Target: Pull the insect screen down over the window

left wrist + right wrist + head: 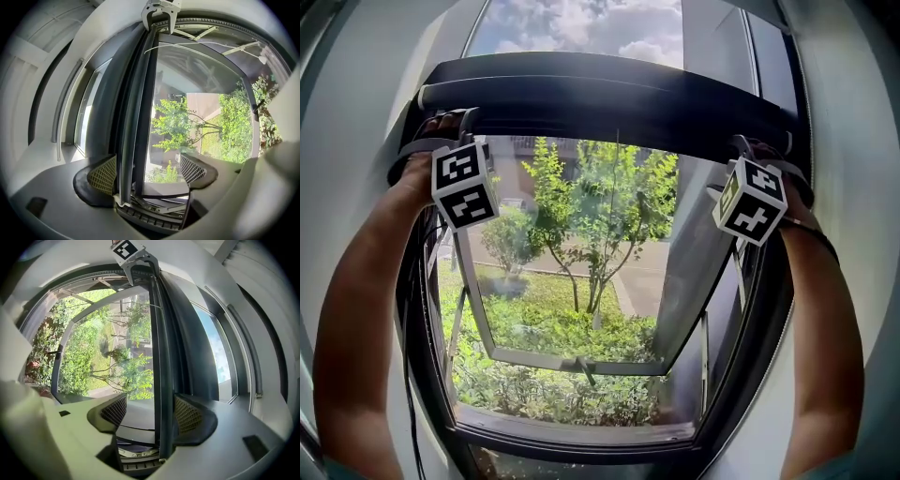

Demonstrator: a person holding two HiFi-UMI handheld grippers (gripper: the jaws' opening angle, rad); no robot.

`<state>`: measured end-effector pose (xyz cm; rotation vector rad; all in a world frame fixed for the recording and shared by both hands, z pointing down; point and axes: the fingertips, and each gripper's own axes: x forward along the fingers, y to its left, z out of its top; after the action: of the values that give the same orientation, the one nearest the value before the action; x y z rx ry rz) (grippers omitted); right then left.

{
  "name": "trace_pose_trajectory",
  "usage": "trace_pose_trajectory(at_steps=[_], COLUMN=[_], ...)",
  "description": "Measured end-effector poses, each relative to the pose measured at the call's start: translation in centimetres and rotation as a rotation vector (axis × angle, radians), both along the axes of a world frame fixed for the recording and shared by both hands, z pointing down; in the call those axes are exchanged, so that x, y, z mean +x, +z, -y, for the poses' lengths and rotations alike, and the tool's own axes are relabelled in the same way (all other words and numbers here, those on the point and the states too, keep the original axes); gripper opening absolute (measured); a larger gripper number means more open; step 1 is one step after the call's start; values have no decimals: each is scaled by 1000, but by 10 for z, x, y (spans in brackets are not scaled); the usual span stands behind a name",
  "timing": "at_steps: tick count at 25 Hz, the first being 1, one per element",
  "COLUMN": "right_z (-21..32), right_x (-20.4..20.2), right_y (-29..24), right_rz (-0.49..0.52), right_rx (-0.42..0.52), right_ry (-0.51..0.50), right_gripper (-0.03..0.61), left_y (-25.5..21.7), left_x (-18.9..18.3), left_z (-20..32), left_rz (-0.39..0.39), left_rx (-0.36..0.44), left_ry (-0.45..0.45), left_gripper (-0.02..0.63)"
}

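Insect screen bar [609, 94]: a dark rail at the top of the window opening. Its long axis runs level from side to side, bowed only by the lens.
Bar ends: each end points at one side of the window frame [581, 436], with a gripper near each end.
Left gripper [147, 161]: jaws spread, not clamped. The bar passes between them and runs away from the camera toward the other gripper, close against the left pad [103, 174] with a clear gap to the other pad.
Right gripper [150, 401]: jaws also spread. The bar runs lengthwise between them beside the right pad [188, 416], well off the left one.
Marker cubes: the left cube [466, 183] and the right cube [750, 200] hang just below the bar, both tilted.
Forearms: the left [356, 319] and the right [825, 328] reach upward, one on each side of the opening.
Sash [572, 361]: a glazed frame swung outward at the bottom, below the bar.
Opening under the bar: whether mesh hangs there cannot be made out.
Surround: pale wall [356, 141] on both sides of the dark frame.
Outside: trees [600, 197] and a lawn [544, 300] in sun — blue sky with clouds [581, 23] above the bar.
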<state>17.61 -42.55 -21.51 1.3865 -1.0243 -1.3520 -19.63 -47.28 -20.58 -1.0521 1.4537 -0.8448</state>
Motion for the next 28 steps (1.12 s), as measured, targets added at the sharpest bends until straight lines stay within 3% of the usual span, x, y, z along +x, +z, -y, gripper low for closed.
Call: trace_pose_trajectory(at_steps=[7, 13, 18, 28], right_z=[-2, -1, -3, -9], right_x=[0, 1, -1, -2], right_y=[6, 7, 9, 62], right_rz=[-21, -19, -13, -7], right_rx=[-32, -40, -56, -159], right_ry=[24, 26, 28, 24], right_gripper=[312, 321, 321, 321], left_y=[1, -7, -9, 50], left_x=[-8, -6, -10, -14], left_z=[13, 21, 21, 11], left_rz=[47, 1, 38, 109], left_rx=[-2, -32, -15, -150], left_ry=[-100, -96, -136, -165], left_gripper=[414, 414, 414, 411])
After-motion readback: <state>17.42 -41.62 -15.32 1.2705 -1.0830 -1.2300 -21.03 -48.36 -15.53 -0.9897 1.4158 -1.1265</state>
